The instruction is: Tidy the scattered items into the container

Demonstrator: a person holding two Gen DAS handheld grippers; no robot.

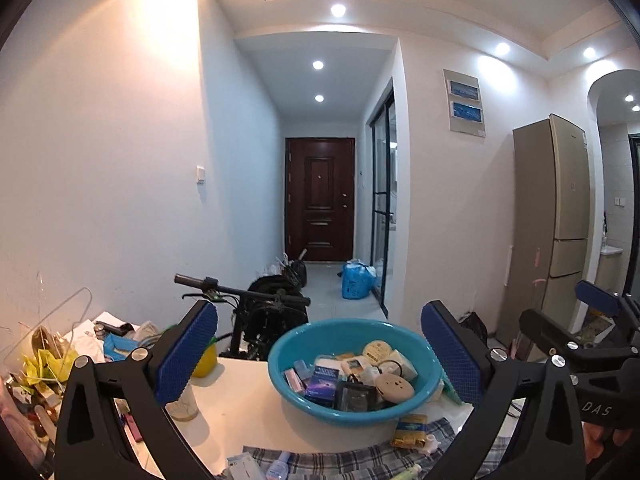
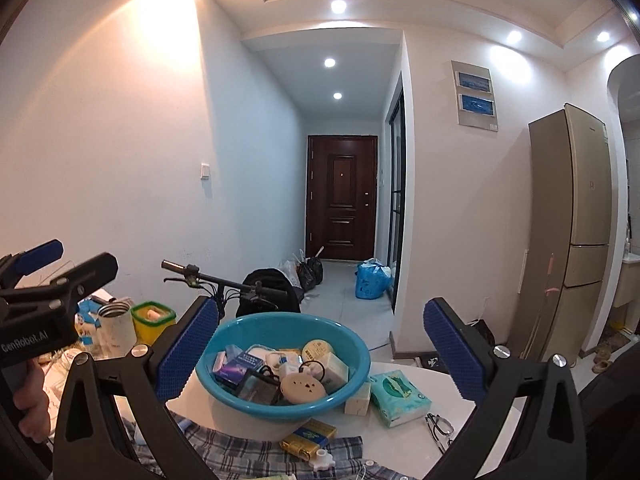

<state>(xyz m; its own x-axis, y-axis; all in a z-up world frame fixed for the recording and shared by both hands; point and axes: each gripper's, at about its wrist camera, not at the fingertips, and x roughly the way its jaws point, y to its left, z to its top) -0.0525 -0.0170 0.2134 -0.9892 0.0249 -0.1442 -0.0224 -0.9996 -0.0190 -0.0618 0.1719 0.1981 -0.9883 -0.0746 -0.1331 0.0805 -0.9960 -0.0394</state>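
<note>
- The teal plastic basin (image 1: 352,372), round and smooth-walled, sits on the white tabletop (image 1: 240,408) and serves as the landmark; it holds a heap of small boxes, a round beige disc (image 1: 394,387) pierced with holes, and a round tin (image 2: 318,349).
- The left gripper (image 1: 320,356) hangs in front of the basin, its blue knurled pads (image 1: 186,356) spread wide with nothing between them.
- The right gripper (image 2: 322,354) likewise faces the basin, its textured blue pads (image 2: 454,350) wide apart and empty.
- Just in front of the basin lies a flat yellow pack (image 2: 308,438) on crumpled plaid cloth (image 2: 248,452).
- Right of the basin rest a pale block (image 2: 358,400), a soft green tissue pack (image 2: 400,398), and thin-framed glasses (image 2: 440,428).
- Left of the basin stands a yellow-green square tub (image 2: 154,322).
</note>
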